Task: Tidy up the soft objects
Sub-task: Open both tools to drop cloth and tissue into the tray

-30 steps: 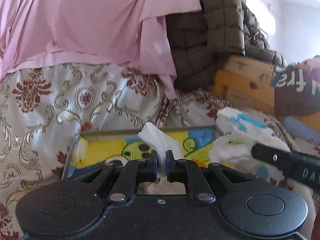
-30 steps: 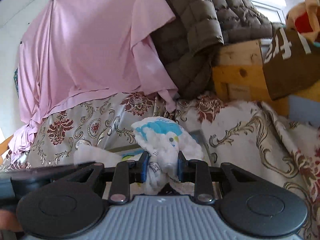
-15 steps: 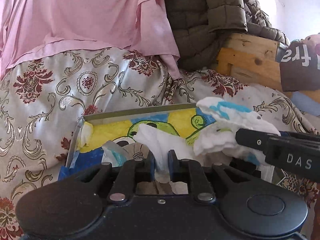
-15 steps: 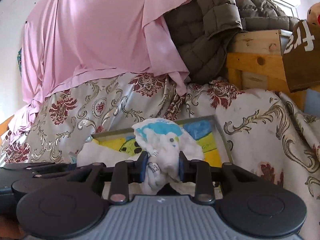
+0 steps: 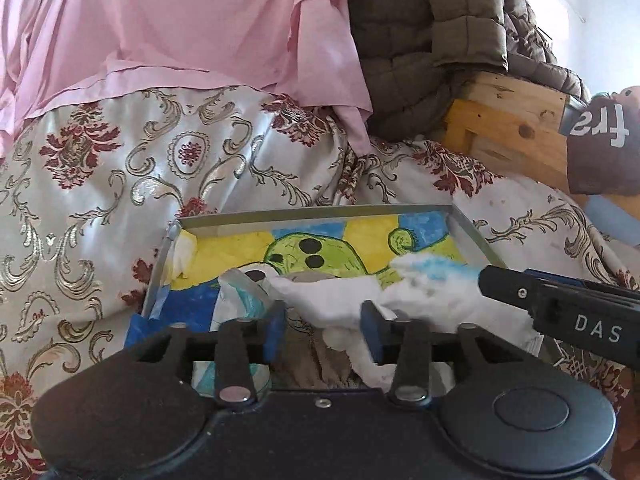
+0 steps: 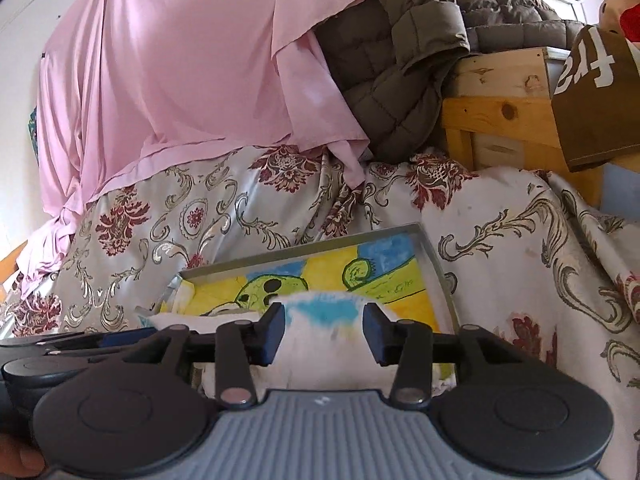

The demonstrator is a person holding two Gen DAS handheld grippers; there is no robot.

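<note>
Over the tray: both tools hang low above its near edge, side by side.
Tray: one shallow metal tray (image 5: pixel 320 213) lined with a yellow, blue and green drawing, resting on a floral bedspread (image 5: pixel 120 168).
Cloth: one white cloth (image 5: pixel 332 300) with a blue print, lying crumpled in the near half of the tray; from the right view its blue patch (image 6: pixel 324 312) faces up.
Left tool: the left tool (image 5: pixel 323 328) has just been opening; its jaws stand half wide, the white end of the cloth lies between them, and the pads look clear of it.
Right tool: the right tool (image 6: pixel 323 336) has just been opening too; half wide, with the printed end between the pads, not pinched as far as I can see.
Handling: I'd judge the cloth very light, limp and bunchy, not fragile; it will sag and slump once loose.
Where to grip: a raised fold or corner, one at each end.
Count: two tools, one tray, one cloth that I can make out; a bluish scrap (image 5: pixel 240 292) at the left may be another.
Behind: pink sheet (image 5: pixel 180 32), quilted jacket (image 5: pixel 432 48), wooden frame (image 5: pixel 508 128).
</note>
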